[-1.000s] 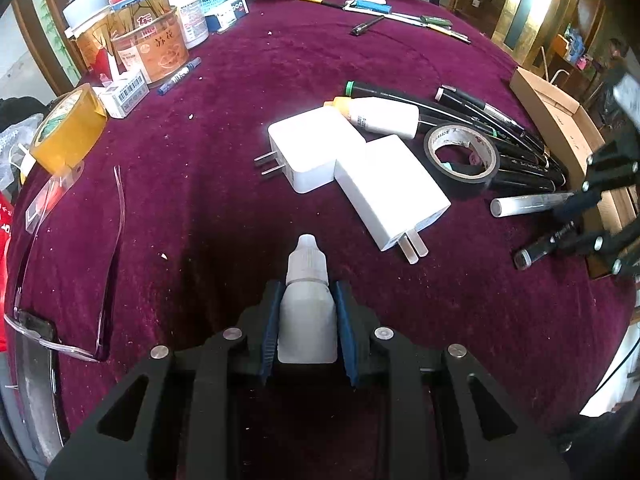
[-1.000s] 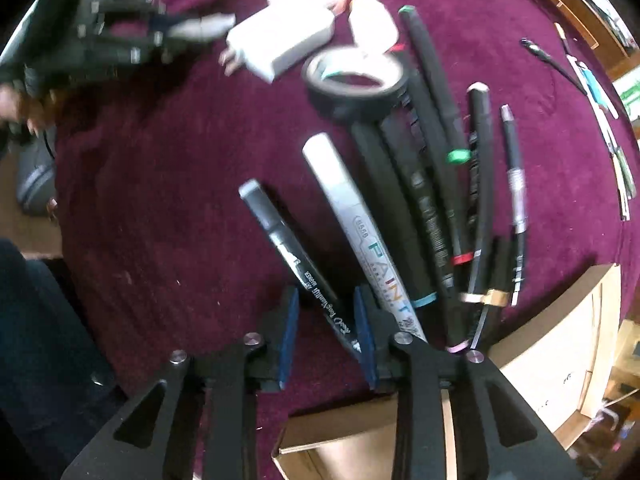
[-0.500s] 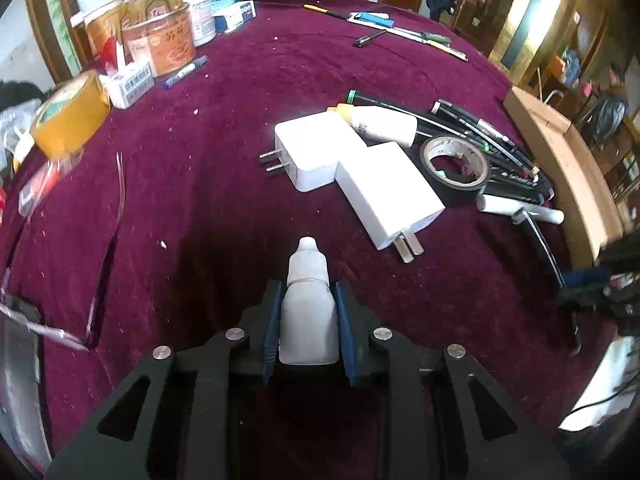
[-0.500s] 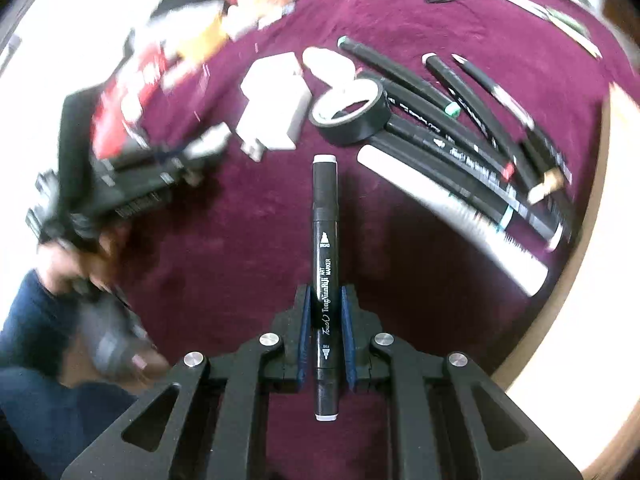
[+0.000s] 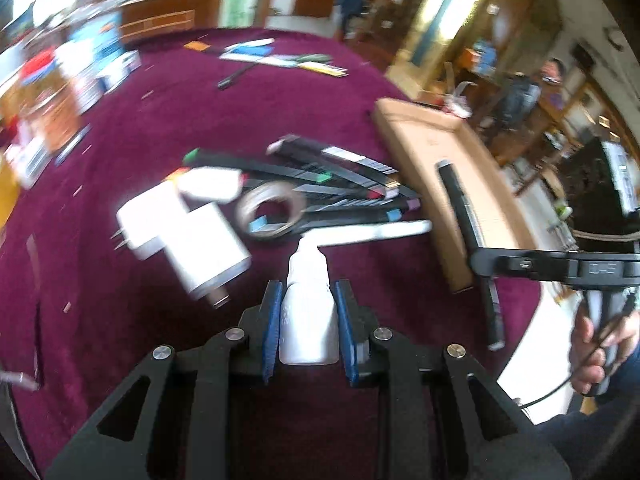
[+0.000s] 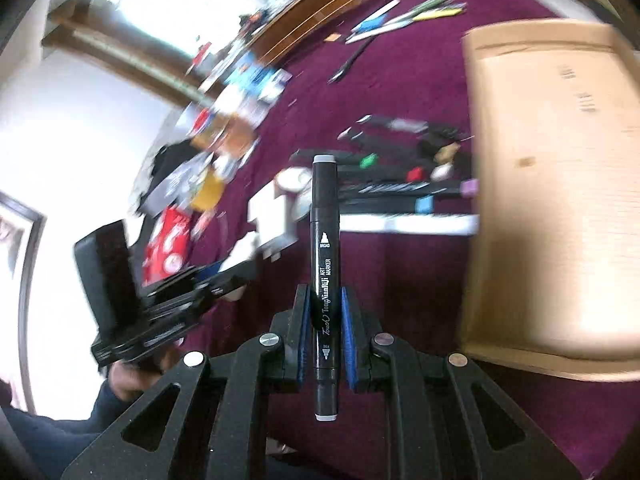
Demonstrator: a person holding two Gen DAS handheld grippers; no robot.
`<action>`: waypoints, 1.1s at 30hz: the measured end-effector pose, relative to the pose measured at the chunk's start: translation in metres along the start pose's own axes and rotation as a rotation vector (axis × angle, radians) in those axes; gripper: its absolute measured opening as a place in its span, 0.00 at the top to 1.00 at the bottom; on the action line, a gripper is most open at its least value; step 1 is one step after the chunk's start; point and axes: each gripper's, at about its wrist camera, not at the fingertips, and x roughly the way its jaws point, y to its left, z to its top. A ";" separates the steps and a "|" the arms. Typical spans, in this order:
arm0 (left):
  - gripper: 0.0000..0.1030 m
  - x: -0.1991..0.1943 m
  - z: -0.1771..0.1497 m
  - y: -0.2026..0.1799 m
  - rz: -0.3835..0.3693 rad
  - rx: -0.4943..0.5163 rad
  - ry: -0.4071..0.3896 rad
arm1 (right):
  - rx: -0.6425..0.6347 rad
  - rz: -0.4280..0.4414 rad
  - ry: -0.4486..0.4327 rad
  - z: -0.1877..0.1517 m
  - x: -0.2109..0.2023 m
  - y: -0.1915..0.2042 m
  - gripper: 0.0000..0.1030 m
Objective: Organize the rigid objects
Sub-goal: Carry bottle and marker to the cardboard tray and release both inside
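A: Left wrist cam?
B: Sits behind the left gripper, looks fwd and down along its fingers over the maroon surface, fairly close. Cardboard box on its right side.
A: Right wrist cam?
B: Same setup behind the right gripper, tilted down, view rolled; box close on the right.
A: Overlap?
B: Both see the marker pile, the box, and each other's gripper.
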 end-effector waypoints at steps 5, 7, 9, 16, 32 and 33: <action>0.77 0.010 0.019 -0.034 -0.079 0.074 0.007 | 0.067 -0.022 -0.069 -0.013 -0.032 -0.016 0.87; 0.77 0.017 0.022 -0.047 -0.109 0.097 0.014 | 0.102 -0.033 -0.081 -0.021 -0.042 -0.025 0.87; 0.77 0.025 0.026 -0.059 -0.133 0.117 0.023 | 0.119 -0.045 -0.091 -0.024 -0.047 -0.030 0.87; 0.77 0.035 0.039 -0.096 -0.165 0.150 0.027 | 0.136 -0.040 -0.130 -0.014 -0.073 -0.050 0.87; 0.77 0.083 0.087 -0.161 -0.138 0.158 0.054 | 0.139 -0.038 -0.075 0.029 -0.092 -0.108 0.87; 0.77 0.087 0.089 -0.163 -0.132 0.155 0.057 | 0.138 -0.043 -0.075 0.036 -0.093 -0.112 0.87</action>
